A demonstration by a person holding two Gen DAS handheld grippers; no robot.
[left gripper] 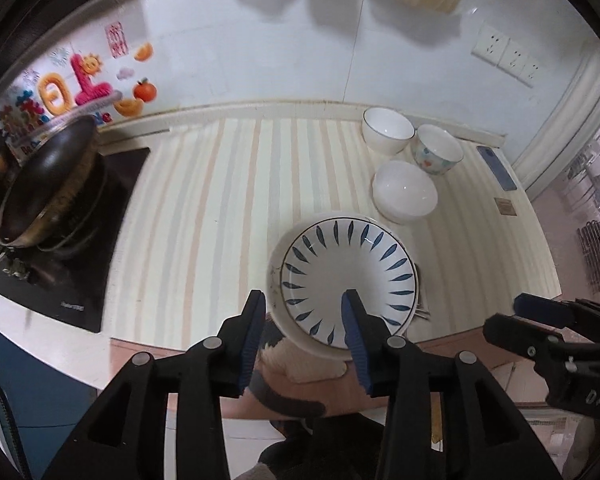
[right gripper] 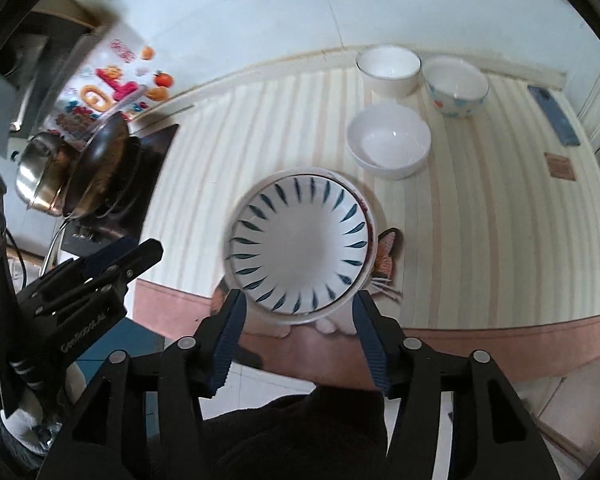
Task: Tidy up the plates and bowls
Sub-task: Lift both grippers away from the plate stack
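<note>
1. You held your left claw [left gripper: 304, 300] wide over the near rim of the blue-leaf plate [left gripper: 346, 276], one finger outside the rim and one over the inside, not yet closed, which I judge was meant to pinch that edge
2. Your right claw [right gripper: 298, 306] was spread wide as well, gripping nothing, its fingers either side of the same plate's near edge
3. The plate sat on a plainer white dish [left gripper: 274, 276], the pair at the front of the bench [left gripper: 220, 184], partly overhanging the edge, so the rim was easy to reach from your side
4. Three bowls stood grouped behind: a low white bowl [left gripper: 405, 192], a blue-rimmed white bowl [left gripper: 387, 130] and a spotted bowl [left gripper: 438, 155], close together, probably waiting to be nested
5. All looked like glazed ceramic, smooth and glossy, likely slippery; the bench cover was striped and matte, with a dark pan [left gripper: 48, 184] on the hob at the left
</note>
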